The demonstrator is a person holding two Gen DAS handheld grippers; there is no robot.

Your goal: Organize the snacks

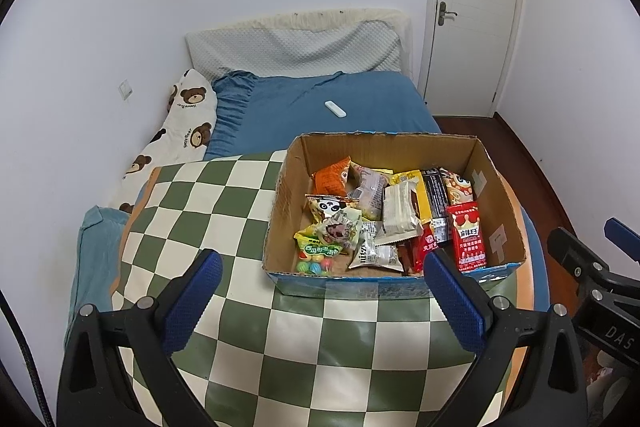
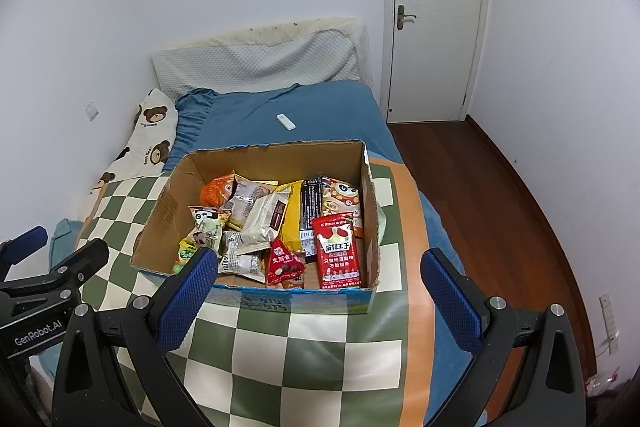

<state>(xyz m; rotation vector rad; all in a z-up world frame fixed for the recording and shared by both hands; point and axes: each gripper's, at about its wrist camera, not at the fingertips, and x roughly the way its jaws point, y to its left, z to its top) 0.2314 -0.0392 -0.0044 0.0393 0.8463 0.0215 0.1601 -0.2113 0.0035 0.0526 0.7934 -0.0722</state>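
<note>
An open cardboard box (image 1: 288, 183) (image 2: 370, 195) sits on a green and cream checkered cloth (image 1: 208, 211) (image 2: 320, 347) and holds several snack packets. Among them are a red packet (image 1: 468, 237) (image 2: 338, 251) at the right, a white packet (image 1: 400, 213) (image 2: 266, 217) in the middle and a green candy bag (image 1: 318, 251) at the front left. My left gripper (image 1: 322, 269) hovers open just before the box's near wall, nothing between its fingers. My right gripper (image 2: 320, 267) is also open and empty, its fingers spread across the box's front edge.
The cloth covers a surface on a blue bed (image 1: 340, 99) (image 2: 320, 107) with a white remote (image 1: 335, 109) (image 2: 286, 121) on it. A bear-print pillow (image 1: 176, 139) (image 2: 148, 131) lies at the left. A closed white door (image 1: 472, 7) (image 2: 436, 15) and wooden floor (image 2: 500, 195) lie to the right.
</note>
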